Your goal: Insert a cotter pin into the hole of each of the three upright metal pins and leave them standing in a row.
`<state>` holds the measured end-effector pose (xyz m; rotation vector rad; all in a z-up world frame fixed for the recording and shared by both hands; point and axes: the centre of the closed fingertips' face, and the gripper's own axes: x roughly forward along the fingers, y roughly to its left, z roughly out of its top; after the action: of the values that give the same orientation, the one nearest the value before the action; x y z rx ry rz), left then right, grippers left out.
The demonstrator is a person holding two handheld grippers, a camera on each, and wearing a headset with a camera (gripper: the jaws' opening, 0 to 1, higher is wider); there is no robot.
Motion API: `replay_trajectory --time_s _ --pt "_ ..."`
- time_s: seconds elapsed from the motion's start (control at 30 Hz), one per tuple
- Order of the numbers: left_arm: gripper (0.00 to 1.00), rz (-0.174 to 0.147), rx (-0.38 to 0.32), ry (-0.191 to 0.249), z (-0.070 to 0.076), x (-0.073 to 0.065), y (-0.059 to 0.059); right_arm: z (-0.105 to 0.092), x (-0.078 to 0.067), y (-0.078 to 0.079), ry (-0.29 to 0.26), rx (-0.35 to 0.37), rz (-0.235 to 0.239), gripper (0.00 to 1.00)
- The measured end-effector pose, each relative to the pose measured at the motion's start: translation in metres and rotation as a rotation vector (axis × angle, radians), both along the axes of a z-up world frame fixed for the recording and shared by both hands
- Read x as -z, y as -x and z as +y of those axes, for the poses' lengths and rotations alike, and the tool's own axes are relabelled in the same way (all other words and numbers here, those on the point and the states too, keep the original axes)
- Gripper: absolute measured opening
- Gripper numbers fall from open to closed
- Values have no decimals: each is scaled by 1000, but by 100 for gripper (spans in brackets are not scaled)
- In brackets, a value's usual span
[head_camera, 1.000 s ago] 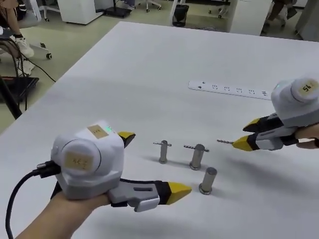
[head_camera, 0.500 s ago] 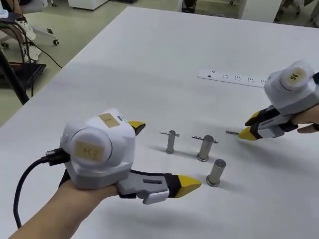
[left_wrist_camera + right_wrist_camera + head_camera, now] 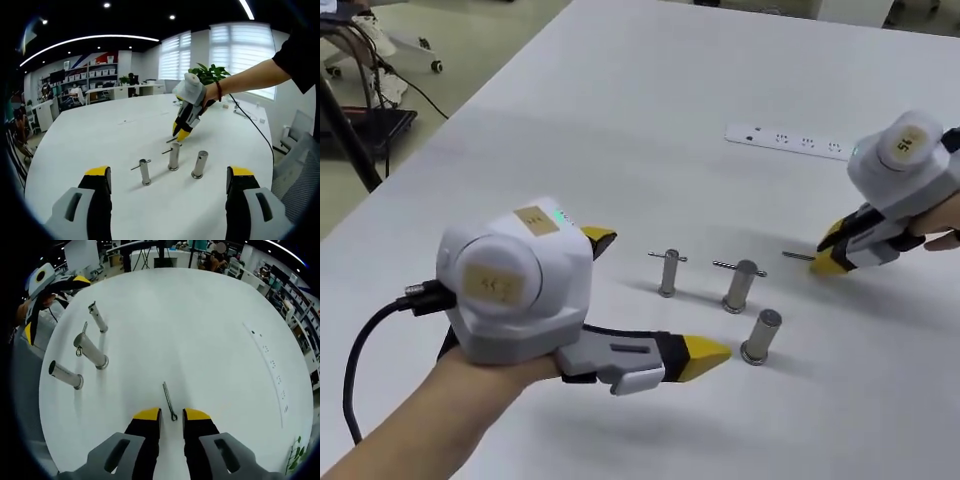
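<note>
Three short cylindrical grey metal pins [image 3: 174, 156] are standing upright and close together on the white worktop [image 3: 620, 110]. The end pin [image 3: 668, 273] is carrying a thin metal cotter pin [image 3: 656, 256] crosswise through its top. The middle pin [image 3: 740, 287] is carrying a second cotter pin [image 3: 725, 265] the same way. The third pin [image 3: 760, 337] is standing bare, nearer the person and slightly out of line with the other two. A loose cotter pin [image 3: 169, 400] appears to be lying on the worktop, apart from the three pins and pointing away from the right gripper [image 3: 172, 415]. The right gripper is tipping down towards the worktop. Its yellow-tipped jaws are sitting a narrow gap apart with the looped end of the loose cotter pin in that gap; whether they are pinching it I cannot tell. The left gripper [image 3: 655, 297] is hovering above the worktop on the near side of the pins, held in a hand [image 3: 490, 385], with its jaws spread wide and gripping nothing. In the left gripper view the three pins are showing between the two jaw tips. A black cable [image 3: 365, 345] is trailing from the back of the left gripper. A white power strip [image 3: 788, 143] is lying on the worktop beyond the right gripper, well apart from the pins.
</note>
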<state>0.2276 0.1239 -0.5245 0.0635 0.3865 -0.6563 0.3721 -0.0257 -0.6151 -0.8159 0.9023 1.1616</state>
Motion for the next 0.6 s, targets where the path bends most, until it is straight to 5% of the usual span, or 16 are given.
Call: replay_trajectory --time_s 0.23,0.6 --pt "95 9 2 0 0 1 1 3 0 7 54 -87 25 5" --pt "95 9 -2 6 2 -1 1 5 -3 8 104 -111 25 0"
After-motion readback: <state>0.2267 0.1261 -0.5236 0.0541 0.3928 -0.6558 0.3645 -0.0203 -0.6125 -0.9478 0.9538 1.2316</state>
